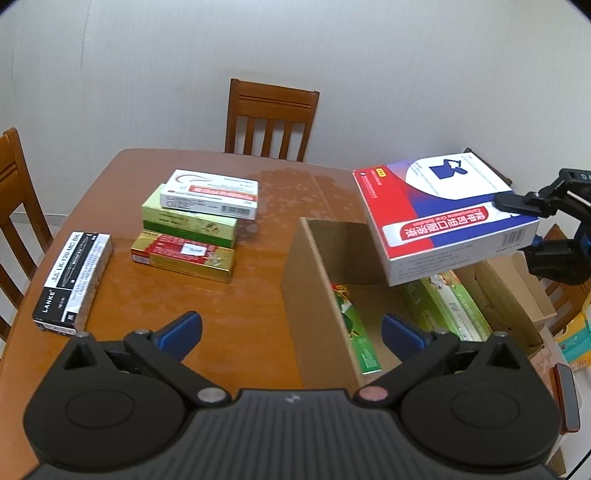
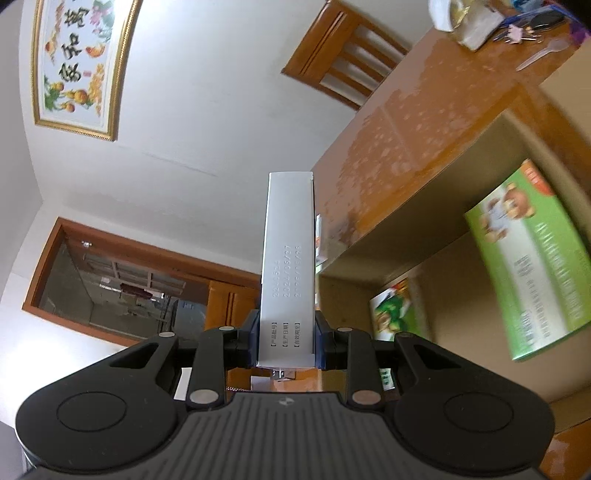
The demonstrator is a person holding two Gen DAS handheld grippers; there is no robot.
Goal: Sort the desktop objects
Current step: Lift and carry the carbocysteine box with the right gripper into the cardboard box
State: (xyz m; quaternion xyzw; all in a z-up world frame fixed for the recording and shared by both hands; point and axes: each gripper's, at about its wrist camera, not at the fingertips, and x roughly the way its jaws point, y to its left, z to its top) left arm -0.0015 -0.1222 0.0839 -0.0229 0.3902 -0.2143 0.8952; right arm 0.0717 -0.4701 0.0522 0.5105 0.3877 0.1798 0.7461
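Observation:
My right gripper [image 2: 286, 343] is shut on a red, white and blue medicine box [image 1: 443, 214], holding it in the air over the open cardboard box [image 1: 314, 288]; the right wrist view shows the medicine box's grey end face [image 2: 288, 266] between the pads. The cardboard box holds two green boxes [image 1: 354, 328] [image 1: 450, 306]. My left gripper [image 1: 291, 332] is open and empty, low near the cardboard box's left wall. On the table stand a stack of three medicine boxes [image 1: 195, 221] and a black and white LANKE pen box [image 1: 74, 280].
The wooden table [image 1: 207, 306] has a chair [image 1: 269, 122] at its far side and another [image 1: 14, 206] at the left. More cartons [image 1: 572, 332] sit off the table's right edge. Small clutter [image 2: 498, 22] lies at the table's far end in the right wrist view.

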